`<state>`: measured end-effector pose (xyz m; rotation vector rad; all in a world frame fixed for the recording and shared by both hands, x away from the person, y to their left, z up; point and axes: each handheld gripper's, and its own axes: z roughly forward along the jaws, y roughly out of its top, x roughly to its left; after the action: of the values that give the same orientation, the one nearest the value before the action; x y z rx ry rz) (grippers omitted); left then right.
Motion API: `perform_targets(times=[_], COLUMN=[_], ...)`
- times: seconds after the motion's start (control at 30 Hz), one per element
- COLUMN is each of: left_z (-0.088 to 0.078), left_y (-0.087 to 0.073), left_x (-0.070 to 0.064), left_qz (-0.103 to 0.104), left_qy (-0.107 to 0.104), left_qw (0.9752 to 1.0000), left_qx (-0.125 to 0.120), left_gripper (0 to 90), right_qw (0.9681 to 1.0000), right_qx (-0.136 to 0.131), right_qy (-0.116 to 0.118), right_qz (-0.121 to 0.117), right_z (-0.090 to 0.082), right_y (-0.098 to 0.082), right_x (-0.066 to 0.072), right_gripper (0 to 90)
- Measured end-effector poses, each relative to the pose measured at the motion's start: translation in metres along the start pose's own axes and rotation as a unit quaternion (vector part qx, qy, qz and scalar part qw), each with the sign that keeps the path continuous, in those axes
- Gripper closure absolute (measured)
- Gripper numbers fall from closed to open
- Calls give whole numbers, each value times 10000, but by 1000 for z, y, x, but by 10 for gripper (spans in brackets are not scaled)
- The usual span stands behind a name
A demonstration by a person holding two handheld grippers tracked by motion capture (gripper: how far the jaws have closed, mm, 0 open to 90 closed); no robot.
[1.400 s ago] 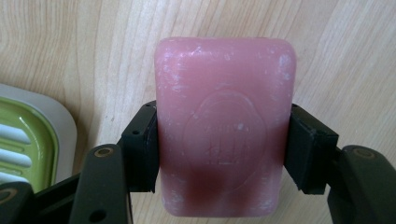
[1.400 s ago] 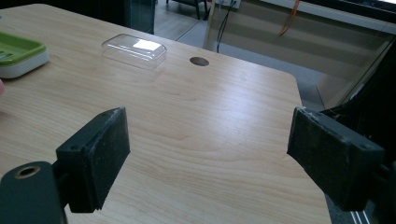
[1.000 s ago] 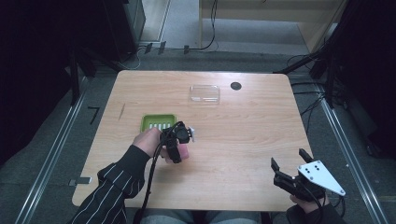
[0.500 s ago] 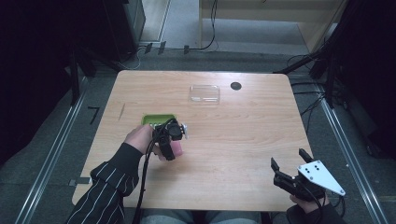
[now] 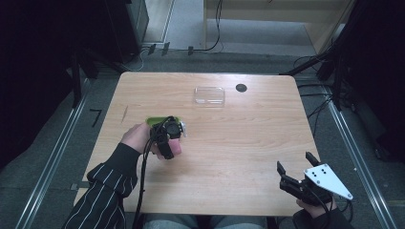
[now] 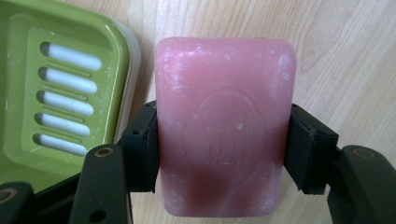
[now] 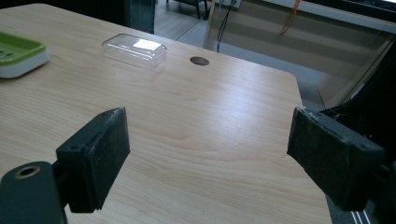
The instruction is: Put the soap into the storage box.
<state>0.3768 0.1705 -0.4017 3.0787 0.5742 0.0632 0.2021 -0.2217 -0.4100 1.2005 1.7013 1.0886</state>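
My left gripper [image 6: 223, 147] is shut on a pink bar of soap [image 6: 224, 121], its two black pads pressing the bar's long sides. The bar hangs over bare wood just beside the green slotted soap dish [image 6: 60, 93]. From above, the left gripper [image 5: 167, 136] covers most of the soap dish [image 5: 155, 119], whose green rim peeks out behind it. My right gripper [image 5: 298, 171] rests at the table's near right corner, open and empty. A clear plastic lid [image 5: 209, 95] lies at the far middle of the table.
A small dark round hole [image 5: 241, 88] sits in the tabletop right of the lid. In the right gripper view the clear lid [image 7: 134, 49], the hole [image 7: 200, 60] and the soap dish [image 7: 18, 53] lie ahead across open wood.
The left hand has carried the gripper and soap away from me and to the left, over the green dish. The right gripper has stayed still.
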Motion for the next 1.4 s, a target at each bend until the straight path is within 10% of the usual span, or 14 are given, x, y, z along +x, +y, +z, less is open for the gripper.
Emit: perform_targets(times=[1.4], left_z=[-11], left_y=[9], left_x=[22], left_qz=[233], left_qy=[28], left_qw=[9997], left_qx=[-118], left_gripper=[388], right_qw=[10000], right_qx=[-5], right_qy=[20], right_qz=[12], right_z=[-1], right_y=[-1], right_x=[-1], right_gripper=[137])
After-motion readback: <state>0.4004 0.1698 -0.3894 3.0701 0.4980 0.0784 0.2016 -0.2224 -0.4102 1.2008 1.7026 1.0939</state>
